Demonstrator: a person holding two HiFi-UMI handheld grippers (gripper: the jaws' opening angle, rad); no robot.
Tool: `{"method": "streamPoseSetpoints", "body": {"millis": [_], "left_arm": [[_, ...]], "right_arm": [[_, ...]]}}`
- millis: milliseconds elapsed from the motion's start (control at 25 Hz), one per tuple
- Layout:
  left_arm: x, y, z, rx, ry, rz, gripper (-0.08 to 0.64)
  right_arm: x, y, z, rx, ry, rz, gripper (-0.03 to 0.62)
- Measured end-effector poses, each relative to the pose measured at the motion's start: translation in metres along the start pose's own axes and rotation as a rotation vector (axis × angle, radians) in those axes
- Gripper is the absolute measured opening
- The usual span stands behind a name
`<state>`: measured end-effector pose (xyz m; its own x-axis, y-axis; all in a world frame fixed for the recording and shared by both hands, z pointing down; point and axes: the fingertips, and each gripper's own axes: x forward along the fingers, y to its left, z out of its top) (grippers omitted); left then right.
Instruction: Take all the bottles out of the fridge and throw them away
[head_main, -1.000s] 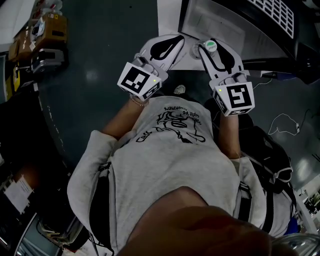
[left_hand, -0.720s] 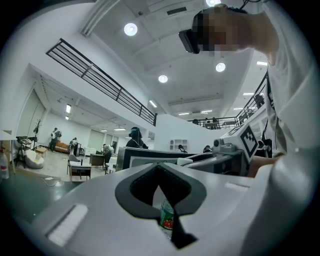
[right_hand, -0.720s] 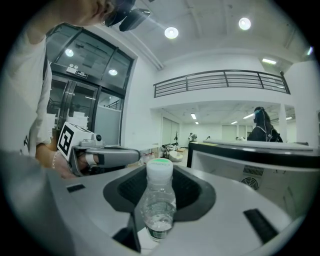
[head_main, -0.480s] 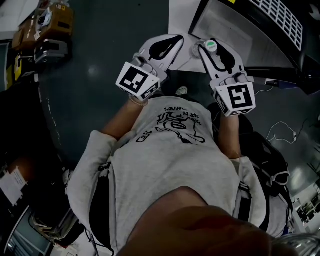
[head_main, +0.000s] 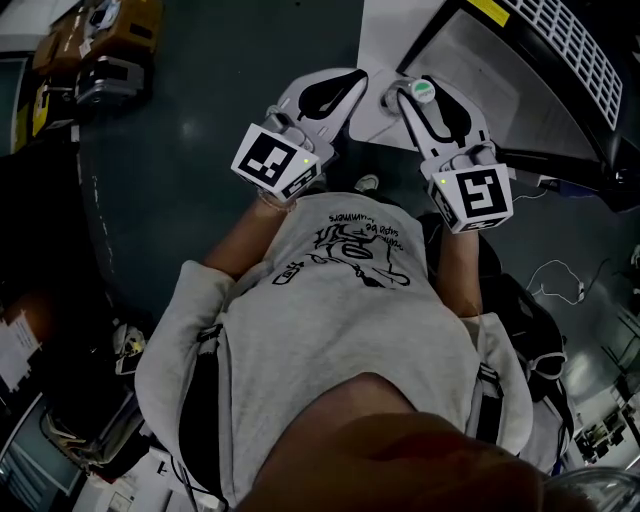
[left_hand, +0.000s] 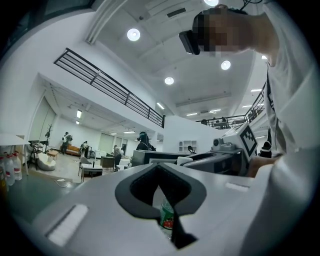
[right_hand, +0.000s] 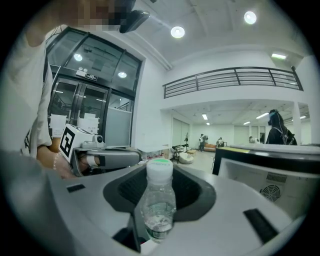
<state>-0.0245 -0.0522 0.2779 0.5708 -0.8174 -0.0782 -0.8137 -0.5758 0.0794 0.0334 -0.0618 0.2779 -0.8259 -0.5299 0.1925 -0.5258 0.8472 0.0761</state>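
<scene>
A clear plastic bottle with a white and green cap stands upright between the jaws of my right gripper, which is shut on its neck and shoulder. My left gripper is held level beside it, jaws drawn close with the tips together. Low in its gap shows a second bottle, of which only the green and red label is visible. Its cap is hidden in the head view. Both grippers are held out in front of the person's chest, a hand's width apart.
A white appliance with a grille and a grey panel lies ahead at the upper right, a white slab beneath the grippers. Yellow-brown boxes stand at the upper left on the dark floor. Cables and a black bag lie at the right.
The floor and boxes have slid past while both grippers kept their hold and spacing. The white appliance now stands closer and larger ahead.
</scene>
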Motion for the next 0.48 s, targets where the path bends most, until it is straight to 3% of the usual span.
{"method": "streamPoseSetpoints", "body": {"millis": [480], "left_arm": [[-0.047,0.038,0.005,0.001,-0.006,0.098,0.009]], "right_arm": [[0.045,0.039,0.015,-0.029,-0.009,0.099,0.158]]}}
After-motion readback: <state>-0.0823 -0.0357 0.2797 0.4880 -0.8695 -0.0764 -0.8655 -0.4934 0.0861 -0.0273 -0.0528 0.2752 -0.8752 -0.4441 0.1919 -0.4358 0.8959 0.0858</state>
